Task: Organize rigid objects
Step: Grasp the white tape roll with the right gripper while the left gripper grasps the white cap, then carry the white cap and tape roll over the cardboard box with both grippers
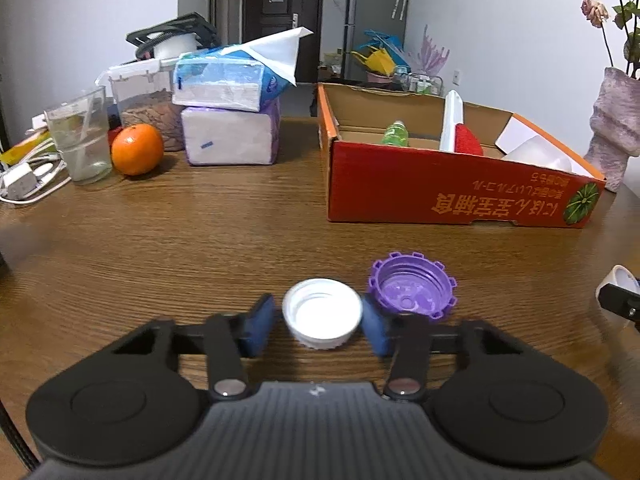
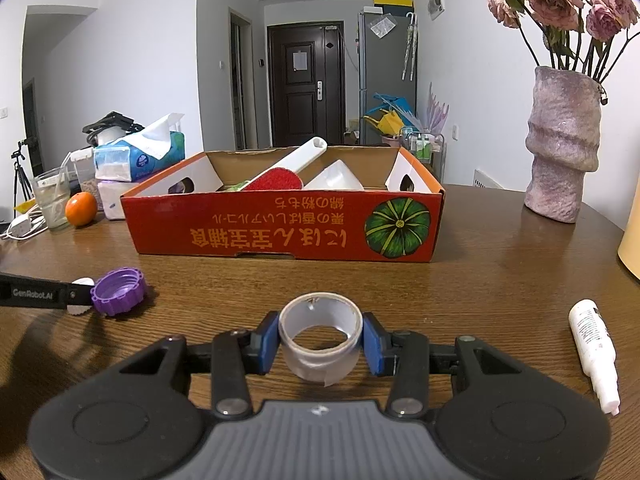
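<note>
A white bottle cap (image 1: 322,312) lies mouth up on the wooden table, and my left gripper (image 1: 318,326) is shut on it, a blue pad at each side. A purple toothed cap (image 1: 412,284) sits just right of it, touching the right pad. In the right wrist view the purple cap (image 2: 118,292) lies at the left, beside the left gripper's black finger (image 2: 40,293), which partly hides the white cap (image 2: 82,282). My right gripper (image 2: 320,340) is shut on a roll of clear tape (image 2: 316,364) just above the table.
A red cardboard box (image 2: 280,224) stands behind, holding a white-handled red brush (image 2: 280,178), a green bottle (image 1: 395,132) and a white container. A small white bottle (image 2: 592,348) lies at right, a vase (image 2: 560,148) behind it. An orange (image 1: 137,150), glass (image 1: 80,136) and tissue packs (image 1: 228,112) crowd the back left.
</note>
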Tool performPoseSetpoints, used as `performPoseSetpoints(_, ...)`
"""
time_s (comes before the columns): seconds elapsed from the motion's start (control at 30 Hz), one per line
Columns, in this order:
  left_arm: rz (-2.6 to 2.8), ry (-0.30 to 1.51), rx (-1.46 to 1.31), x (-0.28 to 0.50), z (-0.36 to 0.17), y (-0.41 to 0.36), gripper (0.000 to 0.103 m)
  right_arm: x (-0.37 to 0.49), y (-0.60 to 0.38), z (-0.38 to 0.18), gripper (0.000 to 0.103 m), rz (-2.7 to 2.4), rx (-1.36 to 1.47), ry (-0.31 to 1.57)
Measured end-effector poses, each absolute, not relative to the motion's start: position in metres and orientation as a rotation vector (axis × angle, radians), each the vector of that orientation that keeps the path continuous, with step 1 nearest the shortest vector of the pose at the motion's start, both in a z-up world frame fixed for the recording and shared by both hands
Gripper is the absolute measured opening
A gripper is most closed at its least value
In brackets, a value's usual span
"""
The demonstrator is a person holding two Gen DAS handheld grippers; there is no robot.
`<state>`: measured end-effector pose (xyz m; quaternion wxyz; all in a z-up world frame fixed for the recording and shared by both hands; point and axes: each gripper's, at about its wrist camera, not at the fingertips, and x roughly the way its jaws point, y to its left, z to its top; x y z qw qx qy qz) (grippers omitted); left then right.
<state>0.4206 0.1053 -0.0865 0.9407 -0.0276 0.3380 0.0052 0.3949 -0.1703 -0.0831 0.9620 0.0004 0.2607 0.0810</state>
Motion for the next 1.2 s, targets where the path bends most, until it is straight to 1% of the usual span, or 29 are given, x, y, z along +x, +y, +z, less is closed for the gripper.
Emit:
performPoseSetpoints(0.4,0.021,0.645,-0.052,0.411,-0.080,0.106,0.041,0.394,-0.170,-0.083,0.042,0.165,0.002,0.523)
performPoseSetpoints(0.77,0.066,0.595,-0.073,0.393,-0.068,0.109,0.041,0.387,-0.173,-0.079,0.042,0.167,0.011,0.480)
performPoseSetpoints(1.2,0.020,0.535,-0.076,0.361,-0.052,0.080,0.041,0.370,-0.173,-0.064,0.042,0.197,0.023,0.426)
